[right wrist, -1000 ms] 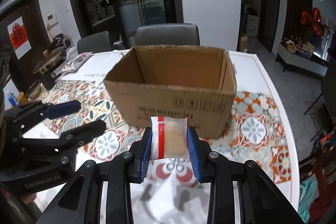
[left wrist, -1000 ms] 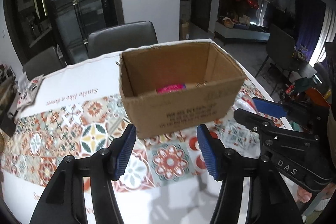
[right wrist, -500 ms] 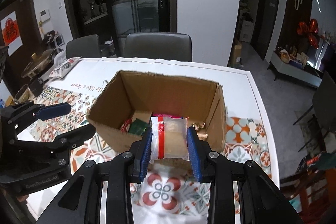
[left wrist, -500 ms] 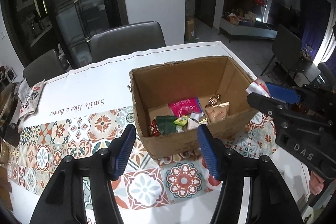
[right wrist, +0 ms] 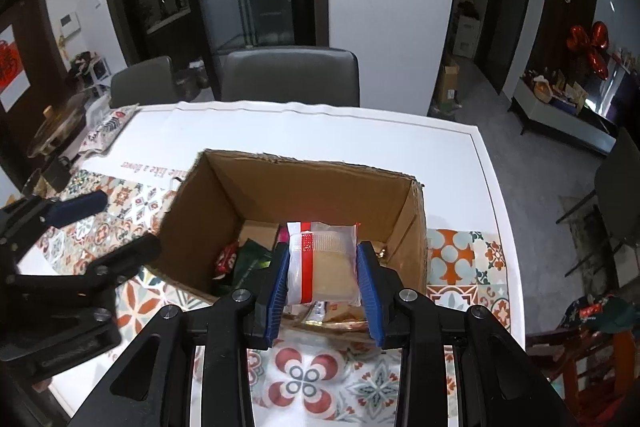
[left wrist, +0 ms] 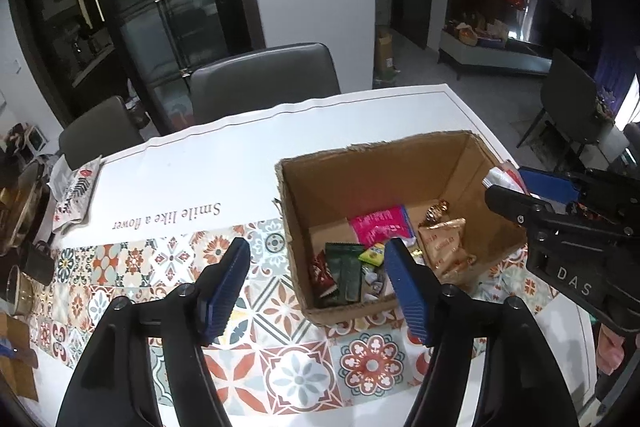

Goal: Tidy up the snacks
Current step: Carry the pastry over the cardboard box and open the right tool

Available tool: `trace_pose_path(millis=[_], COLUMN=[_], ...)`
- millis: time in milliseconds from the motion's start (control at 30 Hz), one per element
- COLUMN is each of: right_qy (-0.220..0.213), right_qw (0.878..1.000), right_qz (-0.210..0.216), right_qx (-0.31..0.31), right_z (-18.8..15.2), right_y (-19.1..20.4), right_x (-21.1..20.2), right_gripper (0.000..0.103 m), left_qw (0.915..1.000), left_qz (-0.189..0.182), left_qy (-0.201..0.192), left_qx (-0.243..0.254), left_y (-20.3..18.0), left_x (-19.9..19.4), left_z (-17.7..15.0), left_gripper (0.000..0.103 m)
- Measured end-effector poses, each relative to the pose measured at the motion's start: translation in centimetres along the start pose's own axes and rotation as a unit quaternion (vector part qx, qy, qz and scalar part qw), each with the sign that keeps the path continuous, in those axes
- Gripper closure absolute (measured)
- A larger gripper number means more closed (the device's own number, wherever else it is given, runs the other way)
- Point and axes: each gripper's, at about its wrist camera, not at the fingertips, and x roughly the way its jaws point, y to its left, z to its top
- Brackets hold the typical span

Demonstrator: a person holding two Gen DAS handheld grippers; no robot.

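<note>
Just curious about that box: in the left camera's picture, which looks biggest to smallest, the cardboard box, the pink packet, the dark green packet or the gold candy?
1. cardboard box
2. pink packet
3. dark green packet, close to the pink one, so unsure
4. gold candy

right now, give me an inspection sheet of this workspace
surface: table under a white cloth with patterned tiles and upside-down printed words.
job's things: open box holds a pink packet, green packet, gold packets and small sweets; a clear red-striped packet hangs over its near edge.
clutter: printed pouch at the far left edge; pot and dark cup beyond it.
grippers: left tool open, holding nothing, beside the box; right tool shut on the striped packet.
cables: nothing seen.
surroundings: grey chairs, glass doors, red balloons, sideboard.
</note>
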Motion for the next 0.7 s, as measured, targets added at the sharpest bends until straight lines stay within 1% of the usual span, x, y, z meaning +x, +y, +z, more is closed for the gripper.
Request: trace_pose_path(millis=[100,133,200,300,400,533,600,700], right_qy=[0.007,0.01,0.014,0.016,0.014,0.008,0.0,0.005], right_qw=[1.0,1.0,1.0,1.0,1.0,1.0,0.999,0.999], right_qz=[-0.005,-0.004,-0.007,-0.012,-0.011,-0.02,-0.028,-0.02], right_qx=[0.013,0.013,0.015,0.016,0.019,0.019,0.022,0.025], right_z=[0.1,0.1,-0.1,-0.4,-0.6,-0.4,-0.2,-0.3], right_y=[-0.3,-0.3,-0.3,-0.5,-0.5,-0.5,-0.6,-0.7], right_x=[0.6,0.7,0.9,1.0,0.7,0.7,0.6,0.5], right_gripper=[0.062,0.057,0.051,0.051,0.046,0.039,0.038,0.038], left_qw=[0.9999,0.9999,0.9999,0.9998,0.9997,0.9997,0.9997,0.9996], left_qz=[0.014,0.015,0.015,0.022,0.025,0.025,0.023,0.023], left_qy=[-0.004,-0.003,-0.001,-0.002,-0.006,-0.007,-0.008,-0.015], left_qx=[0.003,0.002,-0.001,0.0,0.001,-0.003,-0.006,-0.006], left_y=[-0.1,0.0,0.1,0.1,0.0,0.2,0.3,0.4], left_x=[0.1,0.2,0.3,0.2,-0.1,-0.3,-0.5,-1.1], left_z=[-0.1,-0.1,-0.3,-0.5,-0.7,-0.6,-0.7,-1.0], left_gripper=[0.031,0.031,0.031,0.03,0.027,0.027,0.027,0.027])
